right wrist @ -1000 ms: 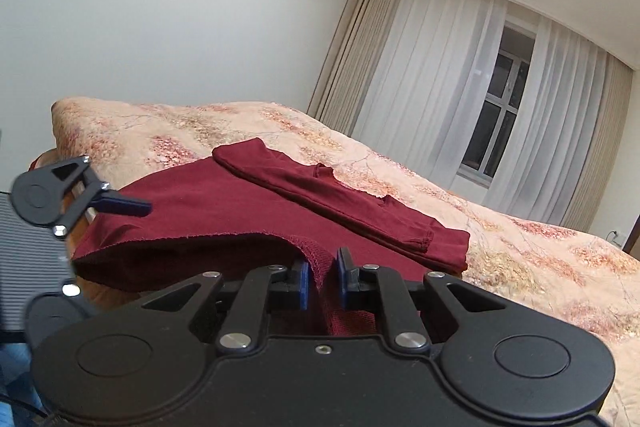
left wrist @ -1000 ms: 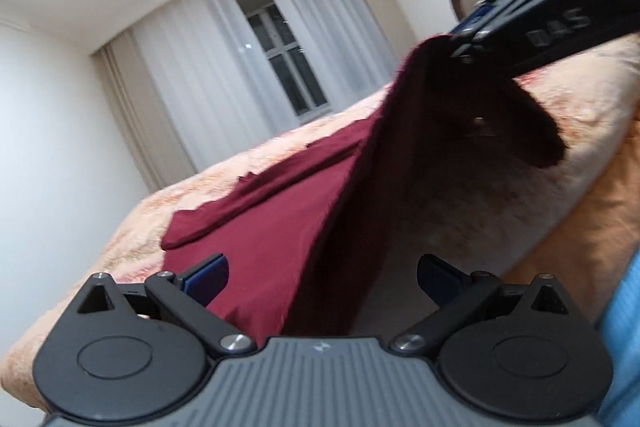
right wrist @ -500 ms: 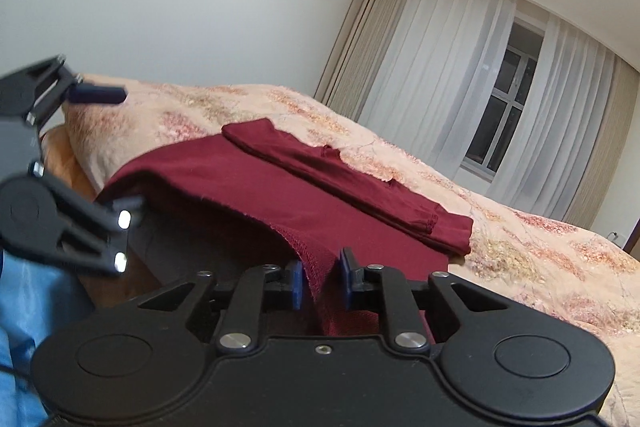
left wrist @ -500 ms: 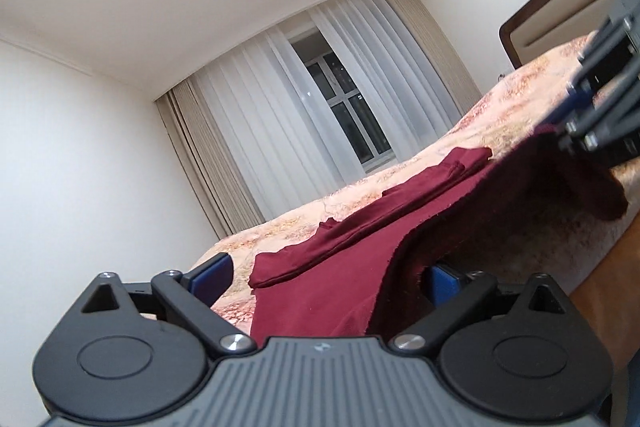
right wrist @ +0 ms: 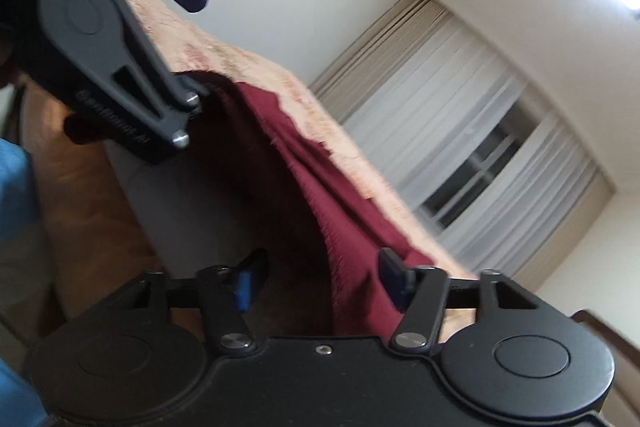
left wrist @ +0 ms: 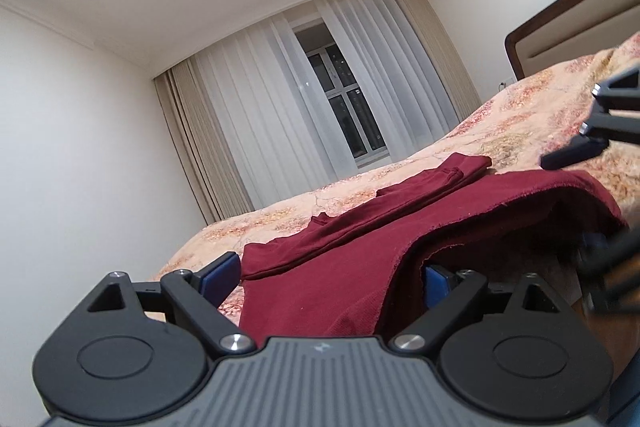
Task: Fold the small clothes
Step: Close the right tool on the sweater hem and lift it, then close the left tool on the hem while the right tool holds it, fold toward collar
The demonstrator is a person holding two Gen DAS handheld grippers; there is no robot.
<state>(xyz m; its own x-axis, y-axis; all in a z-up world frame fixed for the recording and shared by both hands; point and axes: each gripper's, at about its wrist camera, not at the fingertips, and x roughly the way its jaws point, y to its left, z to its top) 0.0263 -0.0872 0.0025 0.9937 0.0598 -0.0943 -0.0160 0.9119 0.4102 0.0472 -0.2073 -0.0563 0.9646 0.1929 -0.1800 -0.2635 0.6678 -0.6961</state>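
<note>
Maroon garment (left wrist: pixel 352 259) lies loose between both spread grippers, left (left wrist: pixel 332 277) closing, right (right wrist: pixel 316 277) opening

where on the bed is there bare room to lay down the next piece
Free: the floral bedspread between the maroon garment and the headboard, and the strip toward the curtains. Crowded: the near edge, where the garment's hem hangs off between both grippers, left gripper and right gripper, whose jaws are opening.

Beside the bed (left wrist: pixel 500 131), the shirt's (left wrist: pixel 340 267) near edge drops behind the left gripper (left wrist: pixel 332 277). The right-wrist view is motion-blurred, and the window (right wrist: pixel 500 163) beyond the bed is smeared.
</note>
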